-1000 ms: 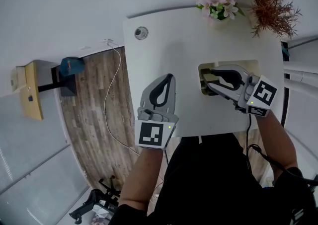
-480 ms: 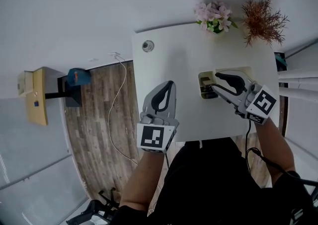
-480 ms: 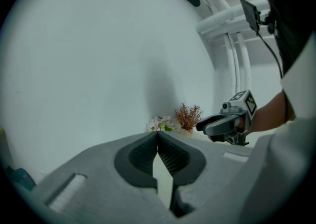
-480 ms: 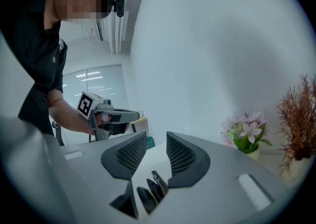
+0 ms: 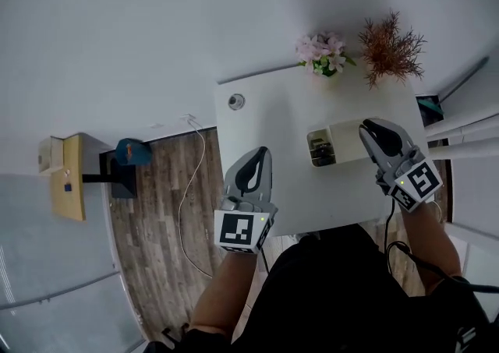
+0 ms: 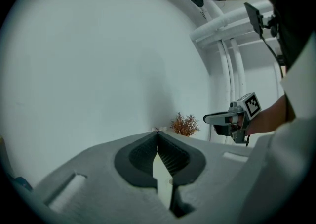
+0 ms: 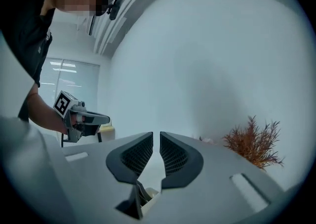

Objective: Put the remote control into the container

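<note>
Left gripper [image 6: 158,134]: fingers pressed together along their full length, nothing between them, touching nothing; in the head view it hangs over the near left edge of the white counter [image 5: 273,121], pointing away from the person. Right gripper [image 7: 158,137]: fingers have just been closing and now stand a narrow slit apart, with nothing between the ribbed pads and no contact with any object; in the head view the right gripper [image 5: 373,127] sits over the right end of the container [image 5: 347,141], raised off it, pointing toward the far edge. Remote control [image 5: 320,149]: seen only as a small dark patch inside the left end of the cream container, which lies with its long side running left to right near the counter's middle; its heading and long axis are too small to determine. A pink flower bunch [image 5: 320,51] and a reddish dried plant [image 5: 390,51] stand at the far edge, well apart from both grippers.
</note>
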Tool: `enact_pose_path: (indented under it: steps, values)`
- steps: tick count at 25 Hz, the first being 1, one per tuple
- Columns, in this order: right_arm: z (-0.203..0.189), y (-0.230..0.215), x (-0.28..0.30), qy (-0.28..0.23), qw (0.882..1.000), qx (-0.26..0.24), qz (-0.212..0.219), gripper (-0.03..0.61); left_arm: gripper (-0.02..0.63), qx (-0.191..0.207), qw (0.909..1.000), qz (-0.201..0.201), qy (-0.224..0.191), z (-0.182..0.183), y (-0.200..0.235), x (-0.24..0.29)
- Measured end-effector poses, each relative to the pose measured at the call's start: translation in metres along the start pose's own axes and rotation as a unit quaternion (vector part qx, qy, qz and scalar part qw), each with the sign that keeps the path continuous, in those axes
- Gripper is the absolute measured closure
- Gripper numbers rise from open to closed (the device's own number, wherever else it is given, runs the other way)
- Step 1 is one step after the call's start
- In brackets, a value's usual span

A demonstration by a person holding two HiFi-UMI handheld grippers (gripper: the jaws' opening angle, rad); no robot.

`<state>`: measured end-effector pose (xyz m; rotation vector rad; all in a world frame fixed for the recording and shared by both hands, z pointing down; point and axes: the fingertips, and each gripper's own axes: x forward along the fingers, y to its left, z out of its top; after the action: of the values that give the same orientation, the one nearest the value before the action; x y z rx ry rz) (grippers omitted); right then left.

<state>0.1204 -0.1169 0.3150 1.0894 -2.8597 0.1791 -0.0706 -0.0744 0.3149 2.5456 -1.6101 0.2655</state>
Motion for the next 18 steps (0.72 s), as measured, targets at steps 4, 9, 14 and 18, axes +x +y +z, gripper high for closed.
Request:
enact_pose_path:
  steps: [4,9,14,18]
  values:
    - [0.013,-0.007,-0.024,-0.001,0.999,-0.012,-0.051,0.552,0.612,-0.001,0.9999,0.007,-0.014,0.017,0.002,-0.013]
    - [0.031,-0.009,-0.052,-0.014,0.994,-0.019,-0.105,0.575,0.612,0.015,0.9989,0.006,-0.043,0.042,0.004,-0.030]
    - [0.048,-0.015,-0.081,-0.040,0.989,-0.012,-0.141,0.575,0.612,0.009,0.9975,0.012,-0.069,0.068,0.004,-0.045]
    - [0.055,-0.011,-0.096,-0.036,0.987,-0.030,-0.156,0.577,0.612,0.021,0.9963,0.009,-0.083,0.078,-0.001,-0.055]
